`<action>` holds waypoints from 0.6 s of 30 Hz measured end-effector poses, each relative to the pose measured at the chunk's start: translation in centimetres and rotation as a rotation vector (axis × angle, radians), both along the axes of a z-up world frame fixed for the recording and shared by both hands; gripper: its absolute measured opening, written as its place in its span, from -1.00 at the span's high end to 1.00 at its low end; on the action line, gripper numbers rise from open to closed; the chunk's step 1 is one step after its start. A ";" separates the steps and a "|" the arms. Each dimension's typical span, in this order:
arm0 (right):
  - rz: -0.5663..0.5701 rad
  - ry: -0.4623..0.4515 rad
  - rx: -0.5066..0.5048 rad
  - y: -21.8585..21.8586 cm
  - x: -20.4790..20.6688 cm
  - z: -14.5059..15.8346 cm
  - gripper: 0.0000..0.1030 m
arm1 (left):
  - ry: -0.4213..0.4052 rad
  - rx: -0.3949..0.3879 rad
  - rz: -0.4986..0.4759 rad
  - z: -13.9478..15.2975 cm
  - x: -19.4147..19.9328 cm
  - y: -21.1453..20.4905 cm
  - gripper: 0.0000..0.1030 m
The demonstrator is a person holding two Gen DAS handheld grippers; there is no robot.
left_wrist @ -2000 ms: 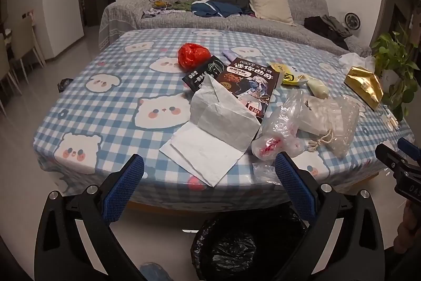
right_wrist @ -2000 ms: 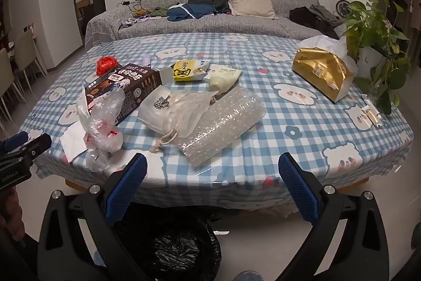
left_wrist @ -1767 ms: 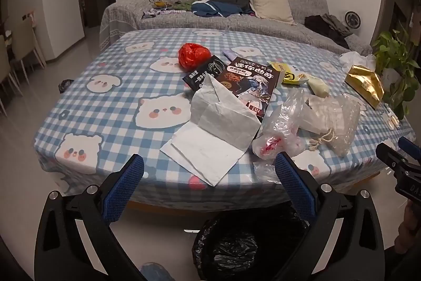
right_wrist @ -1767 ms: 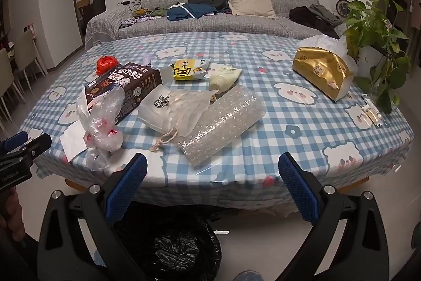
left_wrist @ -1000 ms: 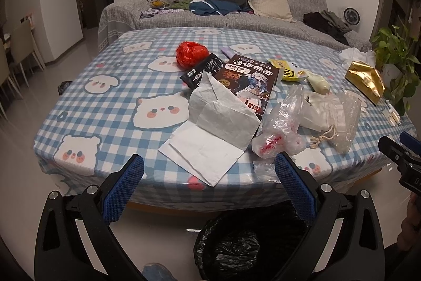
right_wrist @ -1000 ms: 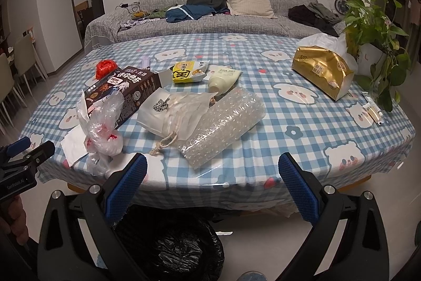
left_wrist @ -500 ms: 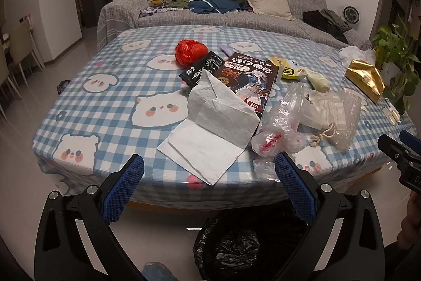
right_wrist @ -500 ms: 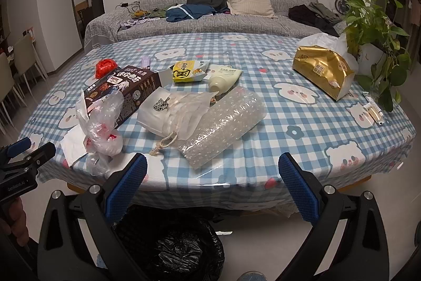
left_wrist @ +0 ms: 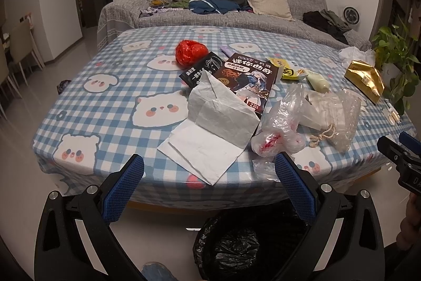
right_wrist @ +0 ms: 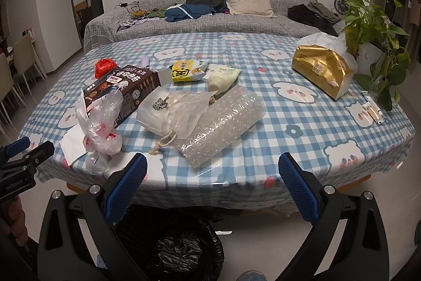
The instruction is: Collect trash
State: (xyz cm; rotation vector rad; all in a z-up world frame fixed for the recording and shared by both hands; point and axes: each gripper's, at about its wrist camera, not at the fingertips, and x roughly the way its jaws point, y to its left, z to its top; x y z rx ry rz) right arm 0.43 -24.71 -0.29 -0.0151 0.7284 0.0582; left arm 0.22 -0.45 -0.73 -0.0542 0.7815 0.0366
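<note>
Trash lies on the blue checked tablecloth [left_wrist: 105, 107]: a white paper wrapper [left_wrist: 210, 128], a clear plastic bag with red print [left_wrist: 279, 131], a red crumpled bag [left_wrist: 190, 52], a dark snack box [left_wrist: 247, 78], a drawstring pouch [right_wrist: 171, 112], a bubble-wrap roll [right_wrist: 223, 123] and a yellow packet [right_wrist: 186, 70]. My left gripper [left_wrist: 209, 173] is open, in front of the table edge, short of the paper. My right gripper [right_wrist: 213, 173] is open too, just before the bubble wrap. A bin lined with a black bag [left_wrist: 247, 244] [right_wrist: 168, 246] stands on the floor below both.
A gold tissue pack [right_wrist: 321, 70] and a potted plant [right_wrist: 373, 25] sit at the table's right. A cream tube [right_wrist: 223, 78] lies mid-table. A grey sofa [right_wrist: 210, 17] with a backpack is behind. Chairs [left_wrist: 15, 54] stand at the far left. A hand [right_wrist: 13, 217] holds the left gripper.
Both grippers have drifted slightly toward the table and risen a little; the view shifted only a bit. Nothing on the table has moved, and both stay open.
</note>
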 end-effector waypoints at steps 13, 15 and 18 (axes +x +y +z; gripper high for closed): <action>-0.001 0.000 0.001 0.0 0.1 -0.1 -0.86 | 0.005 -0.001 0.000 0.0 -0.1 -0.1 -0.88; -0.001 0.001 0.002 -0.1 0.1 -0.1 -0.86 | 0.005 -0.002 -0.001 0.0 0.0 -0.1 -0.88; 0.000 0.001 0.001 0.0 0.2 -0.1 -0.86 | 0.005 -0.002 -0.001 0.0 0.0 -0.1 -0.88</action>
